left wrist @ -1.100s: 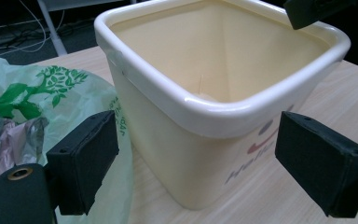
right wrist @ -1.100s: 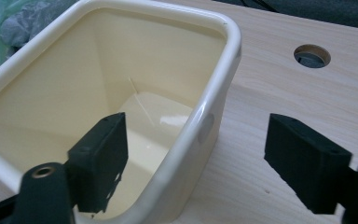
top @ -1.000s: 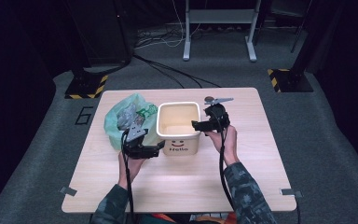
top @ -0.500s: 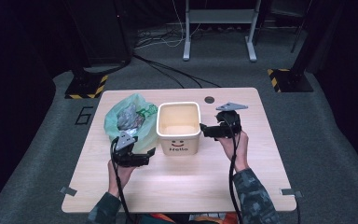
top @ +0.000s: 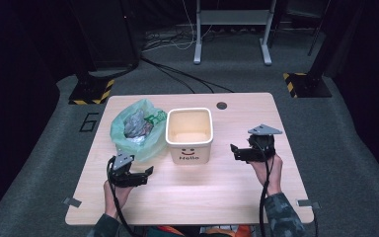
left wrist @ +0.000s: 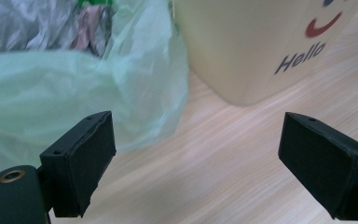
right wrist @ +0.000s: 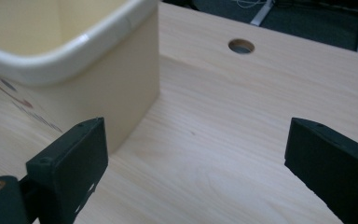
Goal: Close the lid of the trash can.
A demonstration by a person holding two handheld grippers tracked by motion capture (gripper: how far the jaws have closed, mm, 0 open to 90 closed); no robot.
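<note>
Left tongs spread wide, nothing inside, near green bag. Right tongs just opened wide, nothing inside, beside cream bin on tabletop.

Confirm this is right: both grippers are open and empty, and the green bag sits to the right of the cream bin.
Not quite. The green bag sits left of the cream bin, as the high view shows. The left gripper and right gripper are indeed open and empty.

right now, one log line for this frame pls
left gripper: open, empty | right gripper: open, empty | bin: untouched between them | bag: beside bin
</note>
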